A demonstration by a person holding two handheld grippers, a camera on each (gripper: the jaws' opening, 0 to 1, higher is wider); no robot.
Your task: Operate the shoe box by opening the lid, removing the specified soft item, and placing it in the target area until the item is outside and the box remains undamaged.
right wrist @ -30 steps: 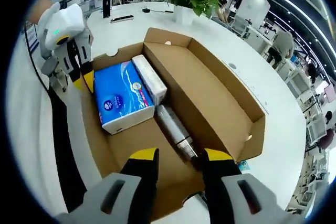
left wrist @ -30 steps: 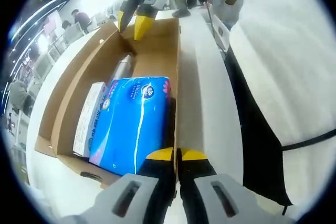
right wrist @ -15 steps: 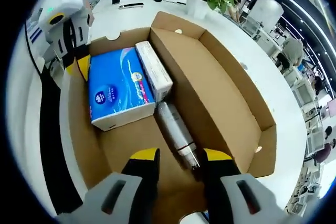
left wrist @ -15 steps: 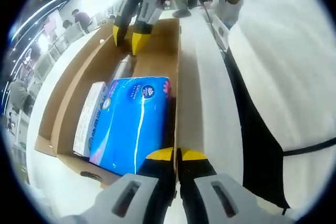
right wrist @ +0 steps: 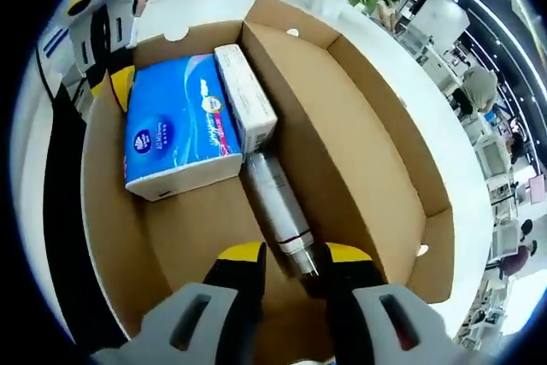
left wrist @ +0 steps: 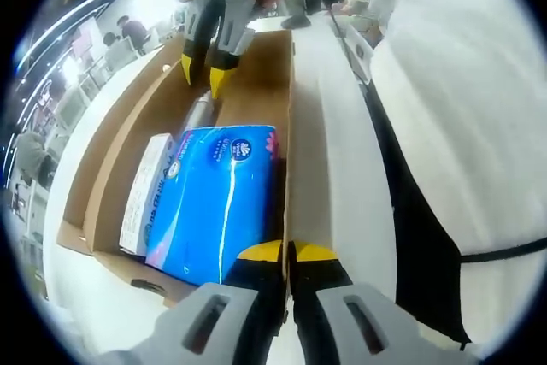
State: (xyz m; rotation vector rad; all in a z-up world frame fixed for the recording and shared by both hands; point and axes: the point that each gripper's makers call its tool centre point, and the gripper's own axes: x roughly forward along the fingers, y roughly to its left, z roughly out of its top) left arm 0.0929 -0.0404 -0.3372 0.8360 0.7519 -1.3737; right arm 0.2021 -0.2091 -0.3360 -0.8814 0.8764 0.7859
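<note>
So the right gripper (right wrist: 289, 262) has dropped further into the shoe box (right wrist: 376, 138) over the last second. It was hovering above the far end and now its yellow tips sit low, either side of the silver bottle (right wrist: 275, 207) near its cap end. Jaws are still parted, nothing gripped, though the right tip looks like it's just about touching the bottle. In the left gripper view you can see the same gripper (left wrist: 202, 74) coming down over that bottle (left wrist: 199, 111) at the box's far end.

The left gripper (left wrist: 287, 253) hasn't budged: jaws pressed together on the near side wall of the box (left wrist: 288, 108), holding it steady, I'd guess.

Lid's already folded open along the far long side. The soft item would be the blue tissue pack (right wrist: 178, 136), which lies in the box at the left gripper's end, touching the white carton (right wrist: 245, 108) beside it. So it's still inside.

Slightly odd part: the right gripper is lining up on the bottle, not the tissues. Maybe it's clearing the way, but that's just my read. Removal step isn't started as far as the tissue pack goes.
</note>
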